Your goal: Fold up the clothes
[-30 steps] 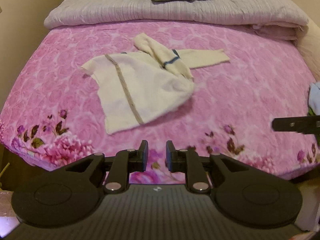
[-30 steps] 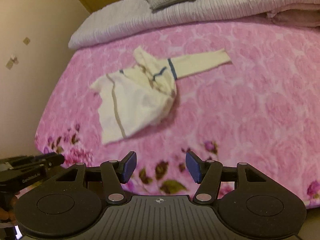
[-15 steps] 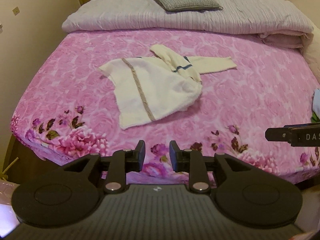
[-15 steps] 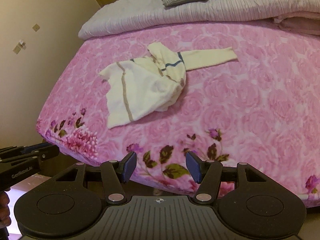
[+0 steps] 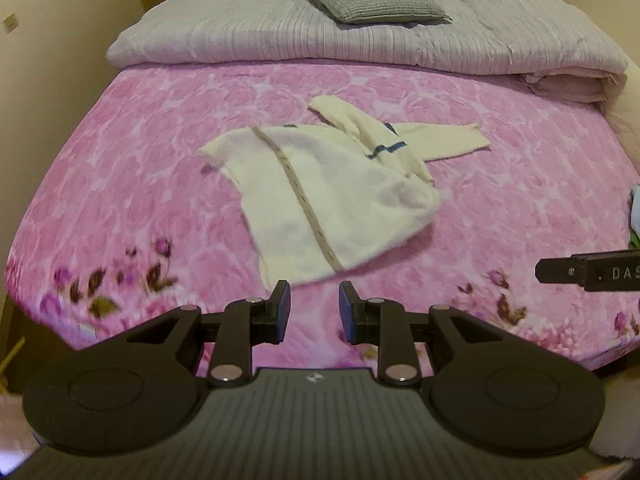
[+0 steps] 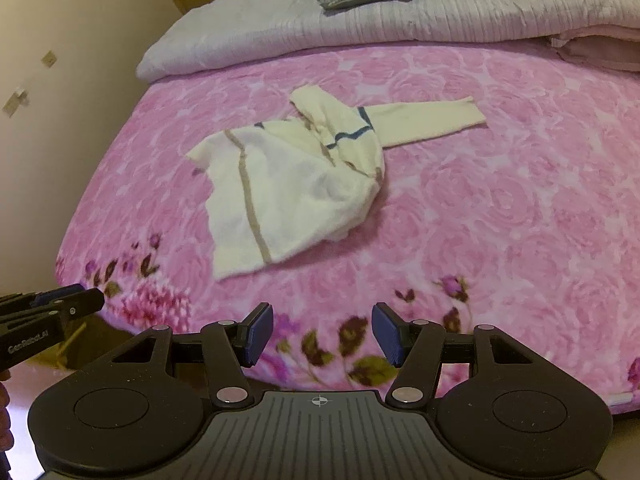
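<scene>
A cream sweater [image 5: 320, 196] with a tan stripe and a blue band lies crumpled on the pink rose bedspread [image 5: 160, 184], one sleeve stretched out to the right. The right wrist view shows the same sweater [image 6: 288, 188] left of centre. My left gripper [image 5: 314, 312] hovers open over the bed's near edge, just short of the sweater's hem, holding nothing. My right gripper [image 6: 322, 338] is open too, wider, at the foot of the bed and farther from the garment. Each gripper shows at the side of the other's view.
A folded lilac quilt [image 5: 360, 44] with a grey pillow [image 5: 372, 0] on top lies across the head of the bed. A wall runs along the left side. Blue and green cloth [image 5: 635, 216] peeks in at the right edge.
Both grippers have pulled back and tipped up, then the left came forward toward the sweater's hem. The left jaws have opened wider. The sweater has not moved.
</scene>
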Tool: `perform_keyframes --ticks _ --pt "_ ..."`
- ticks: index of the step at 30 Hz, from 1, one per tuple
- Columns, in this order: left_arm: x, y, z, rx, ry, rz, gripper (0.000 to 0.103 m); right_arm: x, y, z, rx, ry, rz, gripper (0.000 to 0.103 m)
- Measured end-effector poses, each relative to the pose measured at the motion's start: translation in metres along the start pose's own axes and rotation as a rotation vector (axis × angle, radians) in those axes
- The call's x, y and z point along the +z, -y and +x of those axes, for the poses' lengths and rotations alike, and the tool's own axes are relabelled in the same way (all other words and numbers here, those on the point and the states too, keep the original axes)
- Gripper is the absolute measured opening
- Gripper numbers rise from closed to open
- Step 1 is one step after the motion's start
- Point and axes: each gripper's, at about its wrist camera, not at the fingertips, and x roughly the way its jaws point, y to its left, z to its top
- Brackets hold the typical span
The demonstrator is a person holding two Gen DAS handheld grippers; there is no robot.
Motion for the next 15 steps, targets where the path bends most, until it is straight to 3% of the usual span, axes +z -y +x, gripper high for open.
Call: perform_keyframes --ticks 7,15 --pt "0.057 -0.075 0.046 -0.017 -0.001 0.054 0.024 0.034 -0.037 0.040 -0.051 0.013 0.076 0.059" --pt "0.079 -0.138 0.114 -0.051 -0.061 0.148 0.031 0.035 -0.056 0.085 -0.094 0.008 0.315 0.059"
